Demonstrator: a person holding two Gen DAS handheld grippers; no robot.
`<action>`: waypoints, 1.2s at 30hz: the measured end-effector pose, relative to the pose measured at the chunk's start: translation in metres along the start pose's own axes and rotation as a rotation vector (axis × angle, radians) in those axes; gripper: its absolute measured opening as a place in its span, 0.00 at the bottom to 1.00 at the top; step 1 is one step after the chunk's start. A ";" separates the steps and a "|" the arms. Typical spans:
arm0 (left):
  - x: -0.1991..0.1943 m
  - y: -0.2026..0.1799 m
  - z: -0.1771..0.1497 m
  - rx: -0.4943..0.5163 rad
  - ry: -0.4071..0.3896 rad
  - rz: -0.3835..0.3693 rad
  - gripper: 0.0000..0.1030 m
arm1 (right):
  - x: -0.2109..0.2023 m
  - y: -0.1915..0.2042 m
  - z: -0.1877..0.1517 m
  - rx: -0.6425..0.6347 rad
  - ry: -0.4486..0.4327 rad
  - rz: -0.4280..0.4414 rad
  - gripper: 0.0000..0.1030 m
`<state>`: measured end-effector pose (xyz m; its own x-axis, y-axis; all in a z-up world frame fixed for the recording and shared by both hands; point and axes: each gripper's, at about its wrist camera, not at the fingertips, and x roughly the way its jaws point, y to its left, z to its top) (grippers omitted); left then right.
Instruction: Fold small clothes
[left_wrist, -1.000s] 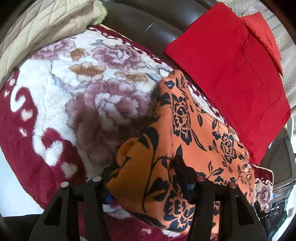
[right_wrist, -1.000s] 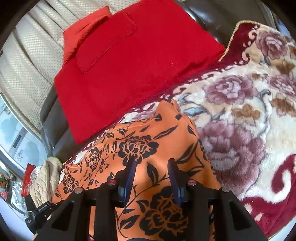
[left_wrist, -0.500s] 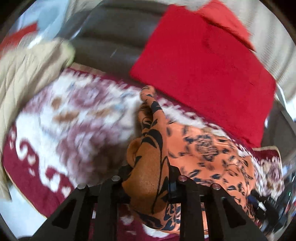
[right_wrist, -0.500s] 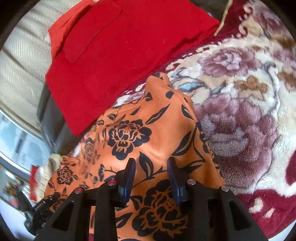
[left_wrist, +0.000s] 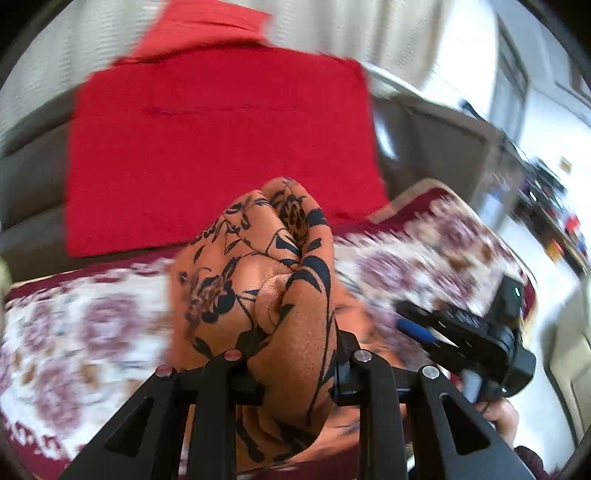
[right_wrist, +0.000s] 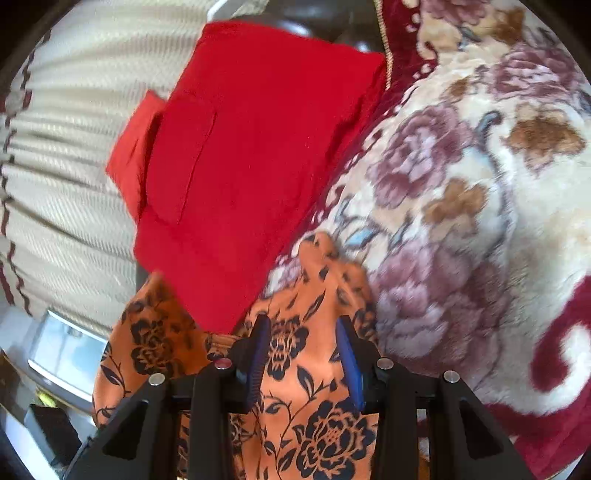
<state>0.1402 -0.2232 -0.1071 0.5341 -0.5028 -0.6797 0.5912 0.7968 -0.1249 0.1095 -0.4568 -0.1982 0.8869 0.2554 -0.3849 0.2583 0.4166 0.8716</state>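
Note:
An orange garment with black flowers (left_wrist: 266, 266) lies on a plush flowered blanket (left_wrist: 74, 325). My left gripper (left_wrist: 291, 343) is shut on a bunched fold of it, and that fold stands up in a lump in front of the camera. The left wrist view is blurred by motion. My right gripper (right_wrist: 303, 332) has the same garment (right_wrist: 317, 417) between its blue pads (right_wrist: 258, 350), which press on it. From the left wrist view, the right gripper (left_wrist: 417, 325) shows low at the right, held by a person's hand (left_wrist: 502, 417).
A big red cushion (right_wrist: 251, 147) leans on the dark sofa back (left_wrist: 29, 184) just behind the garment. Cream ribbed fabric (right_wrist: 66, 147) hangs beyond it. The blanket (right_wrist: 461, 221) spreads to the right in the right wrist view. Room furniture (left_wrist: 546, 206) stands at the far right.
My left gripper closed on the garment's fold, then rose and swung to the right with it while rolling. The cloth bunched up. The right gripper shifted a little, still holding the cloth.

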 end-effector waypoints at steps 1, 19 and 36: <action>0.016 -0.015 -0.004 0.026 0.042 -0.033 0.30 | -0.004 -0.003 0.003 0.015 -0.011 0.006 0.40; -0.029 0.070 -0.046 -0.039 0.040 -0.052 0.70 | 0.007 -0.001 0.007 -0.008 0.142 0.115 0.60; 0.030 0.088 -0.075 -0.077 0.183 0.007 0.70 | 0.051 0.046 -0.048 -0.346 0.263 -0.041 0.26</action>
<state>0.1631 -0.1429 -0.1932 0.4155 -0.4332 -0.7998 0.5361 0.8270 -0.1694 0.1485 -0.3828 -0.1926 0.7391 0.4279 -0.5202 0.1078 0.6872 0.7184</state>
